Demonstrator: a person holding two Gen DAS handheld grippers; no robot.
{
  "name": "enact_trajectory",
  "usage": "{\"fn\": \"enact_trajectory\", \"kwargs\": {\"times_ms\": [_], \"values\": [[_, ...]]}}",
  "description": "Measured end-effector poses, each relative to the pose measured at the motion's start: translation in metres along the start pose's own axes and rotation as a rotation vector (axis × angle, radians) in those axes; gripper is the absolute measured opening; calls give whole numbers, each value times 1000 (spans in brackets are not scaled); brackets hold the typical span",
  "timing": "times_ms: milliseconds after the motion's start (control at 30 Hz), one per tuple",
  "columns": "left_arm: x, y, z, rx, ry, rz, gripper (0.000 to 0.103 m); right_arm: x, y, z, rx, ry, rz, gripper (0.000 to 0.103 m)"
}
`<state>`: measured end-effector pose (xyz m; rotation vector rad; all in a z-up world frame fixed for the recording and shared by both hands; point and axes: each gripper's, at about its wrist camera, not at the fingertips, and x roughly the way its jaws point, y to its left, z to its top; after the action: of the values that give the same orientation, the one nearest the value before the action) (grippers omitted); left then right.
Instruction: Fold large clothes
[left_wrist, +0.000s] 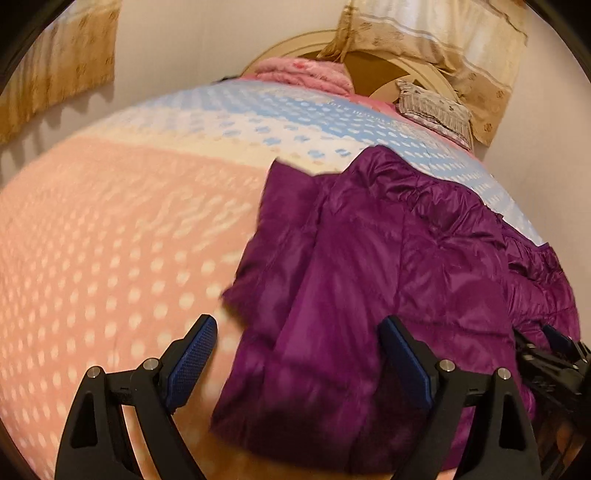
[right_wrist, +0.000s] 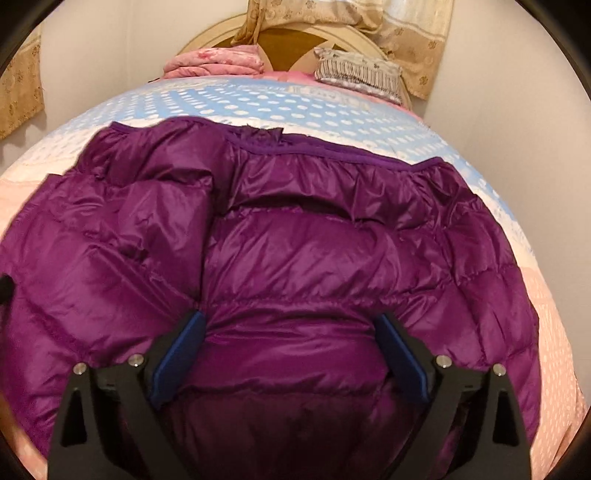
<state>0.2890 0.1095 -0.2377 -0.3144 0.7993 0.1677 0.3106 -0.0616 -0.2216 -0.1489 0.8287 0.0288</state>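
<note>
A shiny purple puffer jacket (right_wrist: 303, 251) lies spread on the bed, its trimmed edge toward the headboard. In the left wrist view the purple puffer jacket (left_wrist: 369, 266) fills the right half, one flap folded over along its left side. My left gripper (left_wrist: 299, 339) is open above the jacket's left edge, its left finger over the bedspread and its right finger over the fabric. My right gripper (right_wrist: 291, 332) is open just above the middle of the jacket, nothing pinched between the blue pads (right_wrist: 177, 358). The right gripper (left_wrist: 554, 354) also shows at the left wrist view's right edge.
The bedspread (left_wrist: 110, 240) is dotted, pink near me and blue toward the headboard (right_wrist: 280, 44). A folded pink blanket (right_wrist: 214, 61) and a fringed grey pillow (right_wrist: 358, 74) lie at the head. Beige curtains (left_wrist: 443, 48) hang by the wall.
</note>
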Motion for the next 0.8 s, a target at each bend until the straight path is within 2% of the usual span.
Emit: {"fn": "enact_trajectory", "kwargs": {"times_ms": [100, 167, 267, 300, 333, 367, 400, 433, 467, 533, 600, 733, 800], "values": [[-10, 7, -9, -17, -19, 17, 90, -35, 7, -14, -4, -86, 8, 96], [-13, 12, -13, -44, -20, 3, 90, -36, 14, -26, -27, -74, 9, 97], [-13, 8, -15, -31, -12, -26, 90, -17, 22, -41, -58, -48, -26, 98], [-15, 5, -16, -22, -7, -51, 86, -15, 24, -40, -59, -45, -31, 99], [-14, 5, -16, -17, -4, -67, 76, -14, 25, -38, -63, -41, -40, 100], [-13, 3, -16, -15, 0, -81, 70, -13, 26, -37, -65, -38, -44, 101], [-12, 1, -16, -8, 8, -104, 60, -11, 26, -36, -68, -36, -46, 101], [-11, 1, -15, -6, 14, -124, 45, -11, 24, -36, -66, -37, -44, 101], [-11, 0, -15, -4, 16, -149, 38, -11, 23, -36, -62, -38, -38, 101], [-15, -1, -15, 4, 4, -178, 16, -9, 20, -36, -57, -40, -29, 101], [-23, -2, -12, 25, -17, -200, 10, -11, 21, -36, -53, -38, -32, 101], [-40, 8, -5, 10, -59, -234, 7, -17, 32, -41, -45, -36, -58, 102], [-49, 16, -2, 6, -72, -238, 7, -20, 43, -41, -46, -35, -45, 102]]}}
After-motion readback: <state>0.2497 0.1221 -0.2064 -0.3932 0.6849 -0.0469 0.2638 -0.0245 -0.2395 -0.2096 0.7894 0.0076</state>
